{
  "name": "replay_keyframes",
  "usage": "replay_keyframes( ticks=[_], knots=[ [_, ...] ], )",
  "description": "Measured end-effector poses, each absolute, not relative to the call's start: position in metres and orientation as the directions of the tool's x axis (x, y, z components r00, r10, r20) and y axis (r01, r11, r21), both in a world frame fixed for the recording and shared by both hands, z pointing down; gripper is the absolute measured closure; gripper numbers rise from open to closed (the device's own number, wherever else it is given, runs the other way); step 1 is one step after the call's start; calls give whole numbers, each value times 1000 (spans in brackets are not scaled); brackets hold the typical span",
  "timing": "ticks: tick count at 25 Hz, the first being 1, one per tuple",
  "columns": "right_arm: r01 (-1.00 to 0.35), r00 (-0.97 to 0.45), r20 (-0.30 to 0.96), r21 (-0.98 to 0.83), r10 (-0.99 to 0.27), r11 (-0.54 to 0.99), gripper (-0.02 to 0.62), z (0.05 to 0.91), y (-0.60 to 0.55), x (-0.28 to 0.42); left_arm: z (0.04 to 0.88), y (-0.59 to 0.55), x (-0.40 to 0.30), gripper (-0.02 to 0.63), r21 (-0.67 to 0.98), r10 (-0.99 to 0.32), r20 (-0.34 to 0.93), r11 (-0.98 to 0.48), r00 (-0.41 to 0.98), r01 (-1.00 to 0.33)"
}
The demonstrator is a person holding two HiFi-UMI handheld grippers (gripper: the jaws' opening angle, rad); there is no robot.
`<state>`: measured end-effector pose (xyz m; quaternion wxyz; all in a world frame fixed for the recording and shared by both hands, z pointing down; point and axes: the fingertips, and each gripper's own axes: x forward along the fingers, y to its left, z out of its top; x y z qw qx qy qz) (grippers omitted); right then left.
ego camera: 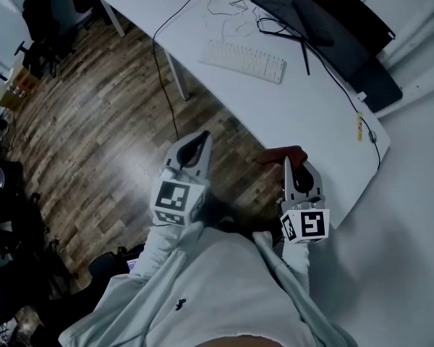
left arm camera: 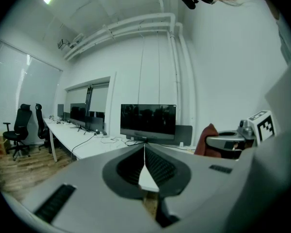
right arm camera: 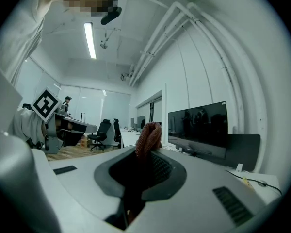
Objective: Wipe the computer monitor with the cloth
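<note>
Jaws on the right gripper (right arm camera: 146, 152) pinch the red cloth (right arm camera: 148, 134). It looks soft, light and floppy, best held by a bunched edge. Left gripper (left arm camera: 144, 149) jaws are pressed together, empty. The monitor (left arm camera: 148, 120) stands ahead on the desk (ego camera: 304, 114).

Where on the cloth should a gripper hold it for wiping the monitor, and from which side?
Probably as the right gripper has it: jaws shut on the bunched end of the cloth, coming from behind, so a soft rounded wad juts past the tips to meet the monitor.
</note>
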<state>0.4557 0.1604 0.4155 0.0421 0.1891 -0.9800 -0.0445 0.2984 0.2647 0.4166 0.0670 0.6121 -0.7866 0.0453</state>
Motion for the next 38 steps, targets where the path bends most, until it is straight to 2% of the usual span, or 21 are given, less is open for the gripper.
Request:
replay_keyframes(
  ticks=[10,17,29,38],
  knots=[
    [-350,-931,72,89,-357,932,560,411,124,307,412,235,156,584,2,-953,157,264,-260,-965],
    [-364,-925,80,95,-371,927,560,414,114,231,413,231,71,584,-1,-950,158,272,-268,-962],
    [-432,-881,174,86,-441,898,560,443,93,200,439,232,15,584,30,-945,203,269,-258,-963],
    [-453,-868,195,66,-457,889,560,463,43,168,456,192,-21,584,35,-938,229,274,-259,-961]
  ],
)
